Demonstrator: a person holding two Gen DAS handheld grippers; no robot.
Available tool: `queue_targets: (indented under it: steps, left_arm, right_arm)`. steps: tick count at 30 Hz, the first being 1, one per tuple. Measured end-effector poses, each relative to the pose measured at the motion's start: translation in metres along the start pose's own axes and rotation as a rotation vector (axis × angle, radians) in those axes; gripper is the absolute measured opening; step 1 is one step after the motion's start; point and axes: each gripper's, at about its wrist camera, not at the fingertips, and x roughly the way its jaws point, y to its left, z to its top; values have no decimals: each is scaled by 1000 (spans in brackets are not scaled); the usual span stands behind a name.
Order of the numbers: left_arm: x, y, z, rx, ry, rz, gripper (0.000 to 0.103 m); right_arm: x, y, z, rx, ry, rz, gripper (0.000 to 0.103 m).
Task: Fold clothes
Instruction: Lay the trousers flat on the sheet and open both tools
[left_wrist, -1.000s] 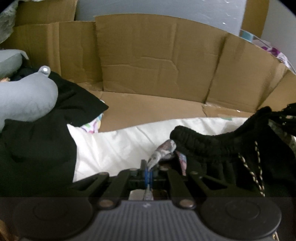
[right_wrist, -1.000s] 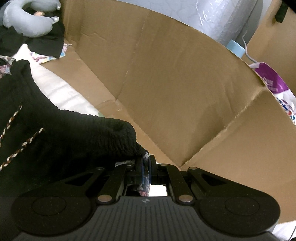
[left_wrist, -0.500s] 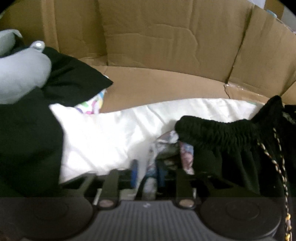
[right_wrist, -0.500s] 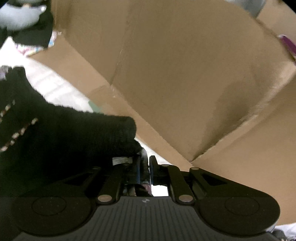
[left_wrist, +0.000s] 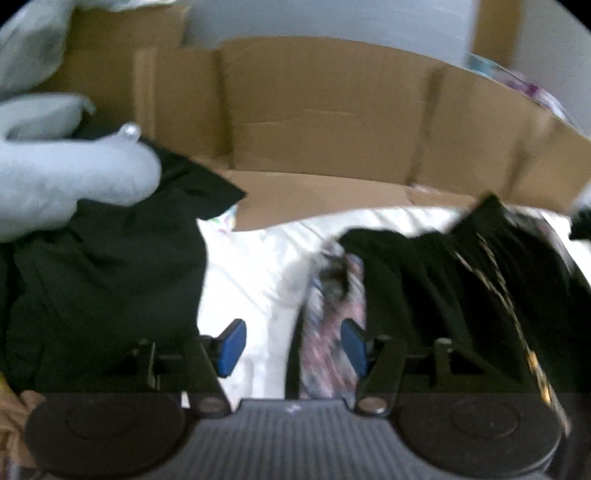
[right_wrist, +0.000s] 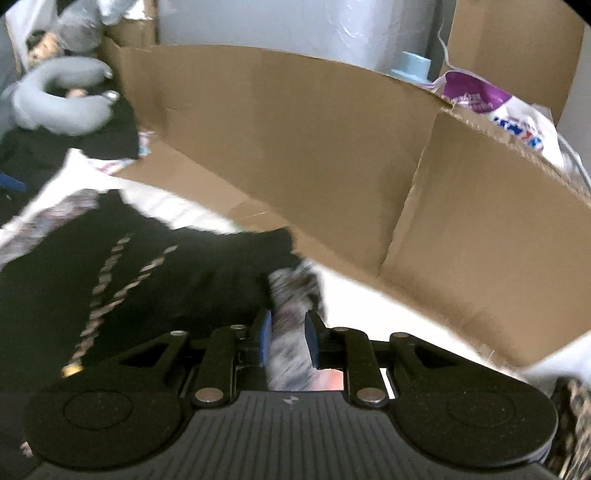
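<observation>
White sheet before cardboard wall, black garment atop.

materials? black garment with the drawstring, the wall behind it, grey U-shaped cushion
Black garment: looks like soft matte knit, ribbed gathered waistband, braided two-tone cord with what looks like a metal tip; patterned fabric at its edges.
Wall: plain brown corrugated cardboard, creased, flutes showing at a torn top edge.
Grey cushion: probably plush or fleece over stuffing, fuzzy and rounded, shiny snap at the ends.

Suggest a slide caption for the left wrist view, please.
Left gripper opening, patterned fabric still between its blue pads, beside the black drawstring garment on a white sheet.
</observation>
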Motion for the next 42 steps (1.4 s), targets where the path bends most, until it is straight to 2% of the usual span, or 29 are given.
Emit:
queue_targets:
  steps: [3,6,10,16,21,26,30,31,37,42]
  left_arm:
    - [-14,-8,-19,69,24,-64,58]
    - [-20,-17,-40,128,82,-88,45]
    - [-29,-19,-72,122,139,-94,41]
    - [-40,-22,-116,111,228,-56,40]
    - [-50,-17,-147,74,298,33,40]
    - [-81,-17,-139,-43,246,46,43]
    - [-108,-32,-127,-97,202,29,52]
    - [-114,-37,-124,-102,194,24,55]
    - [-150,-68,-116,-143,154,12,59]
    - [-167,-89,-111,-167,155,21,60]
  right_arm:
    - [-20,20,-17,-3,13,81,27]
    - [-36,43,-33,-52,30,140,27]
    - [-51,73,-52,-141,63,190,27]
    - [-72,90,-87,-215,139,185,28]
    - [-93,73,-107,-156,182,128,32]
    - [-127,48,-114,2,151,94,33]
    - [-150,39,-130,74,138,71,35]
    - [-153,39,-136,93,141,71,39]
    - [-161,37,-180,247,144,115,41]
    - [-164,45,-211,333,131,148,41]
